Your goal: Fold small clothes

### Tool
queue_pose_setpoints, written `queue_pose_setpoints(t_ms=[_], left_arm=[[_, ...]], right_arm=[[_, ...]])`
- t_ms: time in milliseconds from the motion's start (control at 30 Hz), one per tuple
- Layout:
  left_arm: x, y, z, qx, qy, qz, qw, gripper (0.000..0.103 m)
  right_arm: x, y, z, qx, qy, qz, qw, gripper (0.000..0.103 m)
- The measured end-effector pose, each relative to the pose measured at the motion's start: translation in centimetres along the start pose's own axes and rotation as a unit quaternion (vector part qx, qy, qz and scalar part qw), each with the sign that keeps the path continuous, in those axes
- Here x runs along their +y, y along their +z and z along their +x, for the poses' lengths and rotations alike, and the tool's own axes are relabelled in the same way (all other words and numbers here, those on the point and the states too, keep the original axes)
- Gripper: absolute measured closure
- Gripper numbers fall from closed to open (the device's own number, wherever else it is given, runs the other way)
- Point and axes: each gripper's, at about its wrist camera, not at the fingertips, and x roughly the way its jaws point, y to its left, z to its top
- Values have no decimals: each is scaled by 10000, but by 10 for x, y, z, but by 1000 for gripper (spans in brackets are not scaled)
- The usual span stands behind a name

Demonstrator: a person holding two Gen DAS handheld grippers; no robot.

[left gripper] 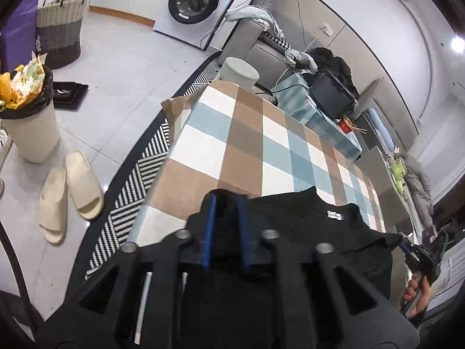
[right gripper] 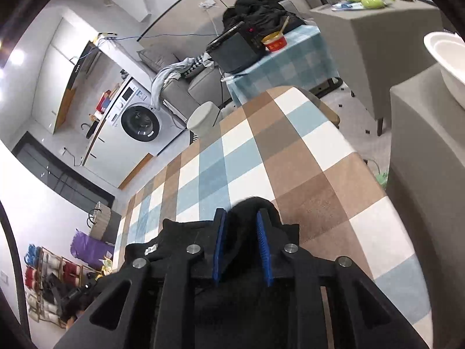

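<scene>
Right now your left tongs [left gripper: 226,203] and right tongs [right gripper: 241,218] each pinch a bunch of the black top [left gripper: 314,224] over the checked table [left gripper: 247,133].

From my left wrist camera, the black garment [left gripper: 319,226] runs under the left gripper [left gripper: 228,203], so I can't see its lower part. The right gripper [left gripper: 418,254] sits tiny at the right rim, its jaws unreadable. In my right wrist view, the right gripper's body hides most of the garment, and the white basin [right gripper: 447,64] is cut off, probably half.
</scene>
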Motion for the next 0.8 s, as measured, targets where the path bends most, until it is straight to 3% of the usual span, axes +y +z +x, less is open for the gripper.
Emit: queue_pose_setpoints(t_ms=[67,167,267,400,533,600,667,733,800], left_arm=[[1,-5,-3,-47,68,91,9999,68],[-1,-14,-8,43,-12,201,9998,61],[-6,-21,-7,188,-257,266,9991,58],[-14,-24,6,400,-375,282,9981,58],[-23,-16,17,577,-826,251,9946,58],[-28,-7,23,458,-855,281,9949,58],[-29,6,28,183,-792,208,9965,51],[-25,19,32,-57,-415,213,9989,51],[-16,26,33,-91,-217,72,9997,51]], right_arm=[[1,-5,-4,66,11,-100,9999,78],[1,-13,-6,168,205,-120,9996,76],[10,-20,-4,286,538,-129,9981,56],[25,-25,17,515,458,-287,9972,55],[43,-29,44,906,895,-266,9915,55],[54,-23,58,891,920,-372,9911,55],[59,-13,68,637,992,-260,9927,55],[55,-3,68,179,661,-93,9976,55],[49,1,68,138,605,77,9980,55]])
